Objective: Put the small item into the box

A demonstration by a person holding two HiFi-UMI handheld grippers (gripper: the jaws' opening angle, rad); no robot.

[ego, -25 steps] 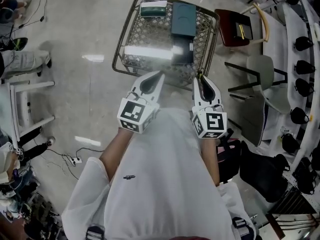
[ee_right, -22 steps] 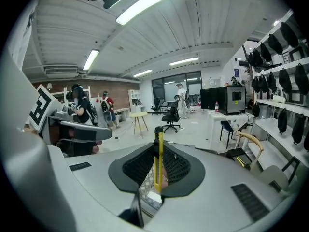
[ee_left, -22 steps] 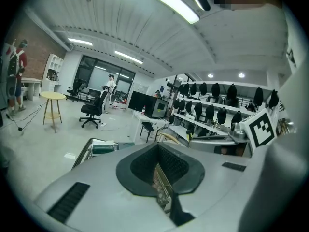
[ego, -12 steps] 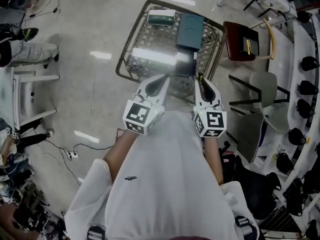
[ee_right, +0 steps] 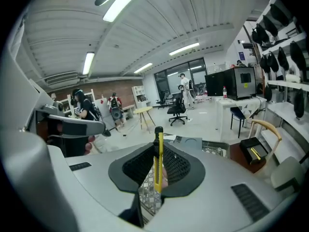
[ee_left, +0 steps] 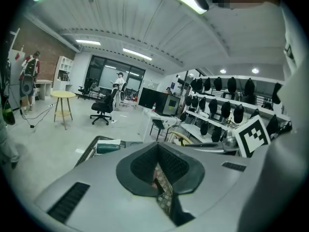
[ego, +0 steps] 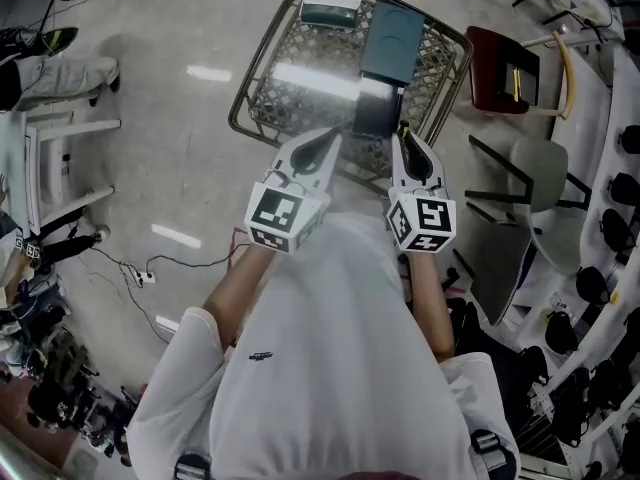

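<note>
1. Currently the carry step looks to be in hand. The right gripper (ego: pixel 404 140) is clamped on a thin yellow-and-black utility knife (ee_right: pixel 158 153), which stands upright between its jaws with the tip poking past them.
2. The left gripper (ego: pixel 323 146) has its jaws drawn together, and I can make out nothing between them. It sits at the right gripper's 9 o'clock, and both are held in front of the person's torso.
3. A wire-mesh desk (ego: pixel 290 108) lies at 12 o'clock from the grippers. On it is a teal box (ego: pixel 392 38), with a small green-and-white carton (ego: pixel 330 9) at its 9 o'clock and a black item (ego: pixel 377 110) at its 6 o'clock.
4. My reading is that the knife is picked up but not yet at the box. The next move calls for reaching toward 12 o'clock, past the black item, and opening the jaws over the teal box. I cannot tell whether the box is open. If it is lidded, the left gripper may have to lift the lid first.
</note>
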